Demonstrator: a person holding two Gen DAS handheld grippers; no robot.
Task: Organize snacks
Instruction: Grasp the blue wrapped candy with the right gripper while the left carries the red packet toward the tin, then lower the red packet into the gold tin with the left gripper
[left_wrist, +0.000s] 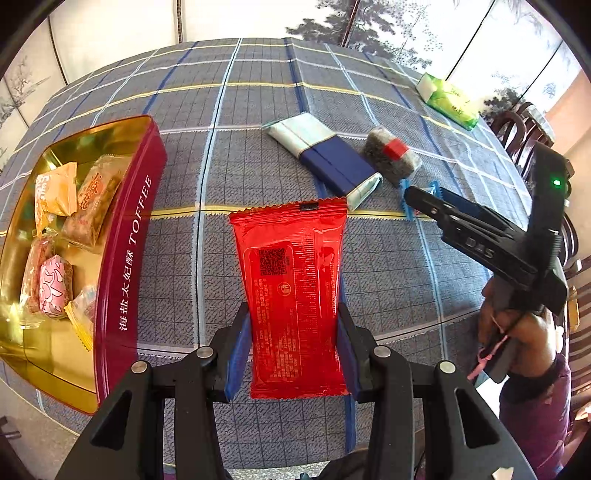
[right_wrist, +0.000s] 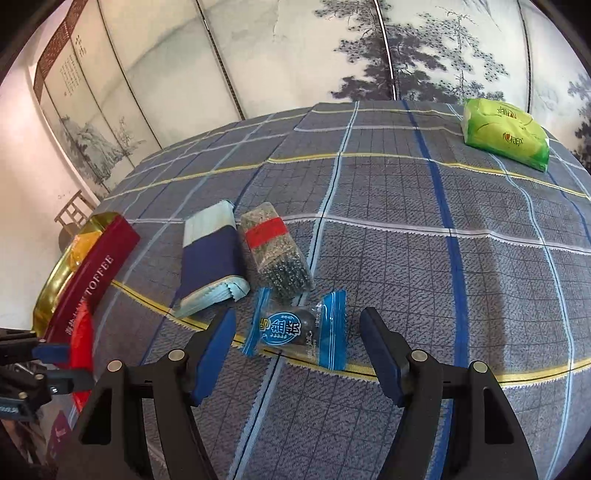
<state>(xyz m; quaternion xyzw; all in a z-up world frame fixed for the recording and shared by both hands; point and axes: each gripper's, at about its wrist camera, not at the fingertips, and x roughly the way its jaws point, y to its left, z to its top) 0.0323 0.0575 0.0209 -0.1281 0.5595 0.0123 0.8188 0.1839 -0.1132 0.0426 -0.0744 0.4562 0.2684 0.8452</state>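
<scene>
My left hand-held gripper (left_wrist: 293, 347) is clamped on the red packet (left_wrist: 293, 295), just right of the tin (left_wrist: 125, 258). Only the left view shows the snacks (left_wrist: 62, 236) inside the tin. Only my right view shows the blue candy (right_wrist: 295, 328) lying between the spread fingers of the right hand-held gripper (right_wrist: 297, 350). A plaid cloth (right_wrist: 424, 240) covers the tabletop; painted screens (right_wrist: 295, 48) stand behind.

Plaid-clothed table (right_wrist: 406, 240) under toffee tin (left_wrist: 125, 258), snack packets (right_wrist: 210, 266), green pack (right_wrist: 504, 134).
</scene>
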